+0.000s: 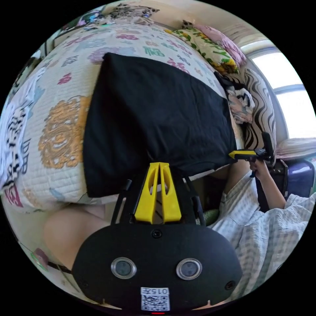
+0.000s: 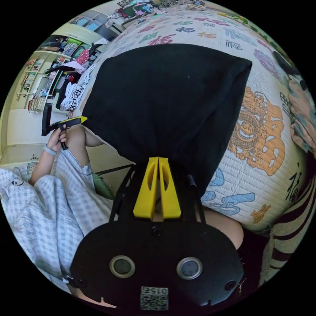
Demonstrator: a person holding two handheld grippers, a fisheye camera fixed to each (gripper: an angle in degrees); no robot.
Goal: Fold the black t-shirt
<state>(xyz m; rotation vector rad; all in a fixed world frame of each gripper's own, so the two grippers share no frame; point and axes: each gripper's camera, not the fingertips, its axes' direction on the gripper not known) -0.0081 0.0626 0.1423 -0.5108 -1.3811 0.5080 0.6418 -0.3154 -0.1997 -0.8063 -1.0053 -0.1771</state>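
So, I'm pinching both yellow-jawed grippers, left (image 1: pixel 159 163) and right (image 2: pixel 158 158), onto the near hem of the black cotton t-shirt (image 1: pixel 154 115), lying flat on the patterned quilted bedspread (image 1: pixel 62 108), quilt showing along its sides and beyond it.
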